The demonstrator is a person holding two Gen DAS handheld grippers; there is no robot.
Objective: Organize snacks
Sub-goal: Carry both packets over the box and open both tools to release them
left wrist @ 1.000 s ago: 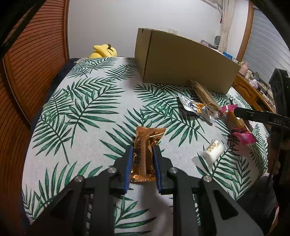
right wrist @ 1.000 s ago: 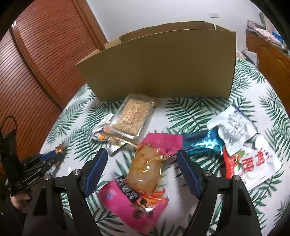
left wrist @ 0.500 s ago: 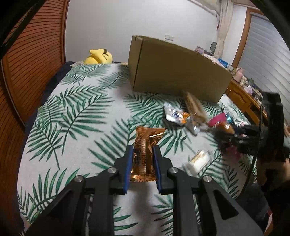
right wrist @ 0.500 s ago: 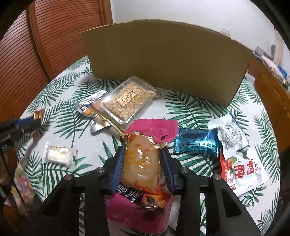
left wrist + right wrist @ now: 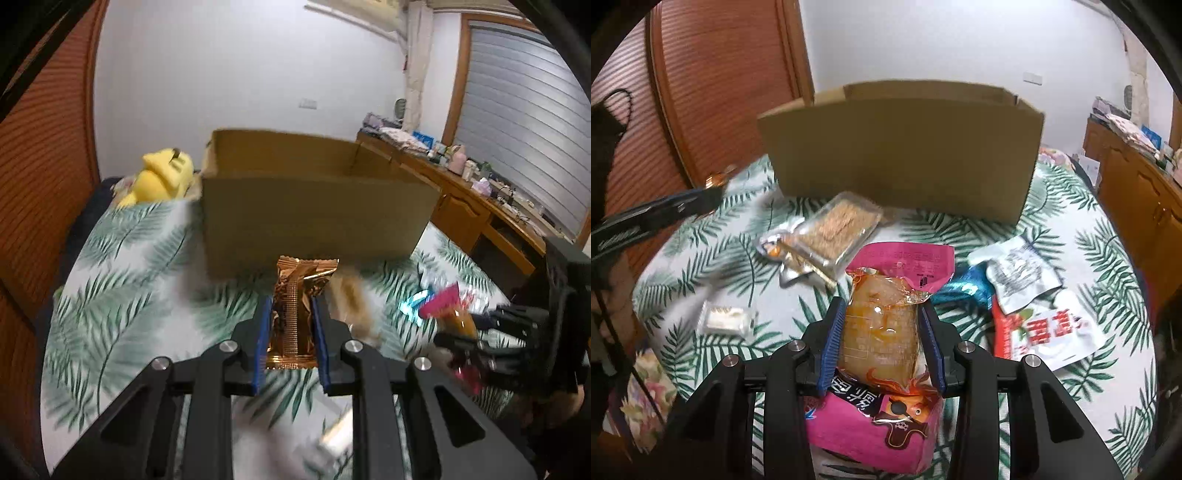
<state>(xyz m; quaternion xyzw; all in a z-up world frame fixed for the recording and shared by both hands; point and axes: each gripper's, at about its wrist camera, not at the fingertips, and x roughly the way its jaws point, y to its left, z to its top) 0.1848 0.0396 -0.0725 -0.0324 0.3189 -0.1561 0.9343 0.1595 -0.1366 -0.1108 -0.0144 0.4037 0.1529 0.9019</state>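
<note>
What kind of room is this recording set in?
Most likely a bedroom at home: a leaf-print bedspread, a yellow plush toy, and a cluttered wooden dresser along the wall.

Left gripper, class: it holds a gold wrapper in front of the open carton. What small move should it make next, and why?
Probably carry it forward and up over the cardboard box rim. The left gripper is shut on the gold snack bar, clear of the tablecloth, and the box top is open.

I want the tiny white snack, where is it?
In the right wrist view, the small white packet lies alone on the leaf-print cloth at the left, below the clear cracker pack and left of the right gripper.
</note>
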